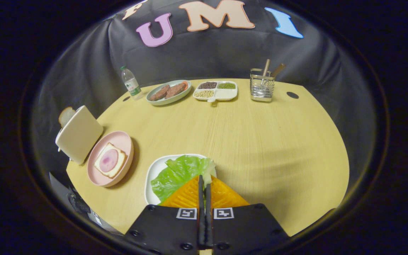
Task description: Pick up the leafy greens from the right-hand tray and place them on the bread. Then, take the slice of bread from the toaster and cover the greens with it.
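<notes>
Now: tongs [204,184] closed, fingers nearly touching, tips over near edge of leafy greens [179,173]; can't tell if leaf pinched. Greens on white tray [152,173], just ahead of fingers. Left of that, pink plate [126,141] w/ bread [116,166] and ham slice on top. Toaster [80,136] touching plate's far-left side, bread slice [66,115] poking out. All on wood surface [260,141].
</notes>
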`<state>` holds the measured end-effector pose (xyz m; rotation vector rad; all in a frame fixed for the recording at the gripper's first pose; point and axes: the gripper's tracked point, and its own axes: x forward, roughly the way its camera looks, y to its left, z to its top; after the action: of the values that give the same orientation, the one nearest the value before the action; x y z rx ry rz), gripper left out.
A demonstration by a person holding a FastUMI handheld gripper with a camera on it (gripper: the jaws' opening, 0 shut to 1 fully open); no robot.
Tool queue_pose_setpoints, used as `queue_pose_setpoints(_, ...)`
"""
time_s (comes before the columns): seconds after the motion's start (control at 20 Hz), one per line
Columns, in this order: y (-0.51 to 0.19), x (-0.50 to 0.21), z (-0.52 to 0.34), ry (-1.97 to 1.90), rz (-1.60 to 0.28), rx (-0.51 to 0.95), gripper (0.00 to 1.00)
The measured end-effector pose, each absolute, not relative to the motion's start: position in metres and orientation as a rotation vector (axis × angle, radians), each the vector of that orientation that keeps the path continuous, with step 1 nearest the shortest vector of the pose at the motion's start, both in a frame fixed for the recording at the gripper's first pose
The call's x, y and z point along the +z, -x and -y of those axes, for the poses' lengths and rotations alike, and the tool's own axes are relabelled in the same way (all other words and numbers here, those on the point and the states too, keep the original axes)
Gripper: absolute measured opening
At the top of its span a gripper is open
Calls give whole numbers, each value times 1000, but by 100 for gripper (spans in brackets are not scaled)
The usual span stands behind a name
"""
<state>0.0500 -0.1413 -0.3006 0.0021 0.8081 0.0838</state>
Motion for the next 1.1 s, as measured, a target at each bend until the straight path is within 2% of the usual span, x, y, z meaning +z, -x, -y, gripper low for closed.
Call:
queue_pose_setpoints(0.45, -49, -226, 65, -94, -728, 92, 3)
queue_pose_setpoints(0.75, -56, -192, -32, -145, -689, 169, 3)
queue_pose_setpoints(0.95, -56, -187, -111, -258, -690, 246, 3)
queue_pose_setpoints(1.1, -59, -206, -144, -313, -724, 251, 3)
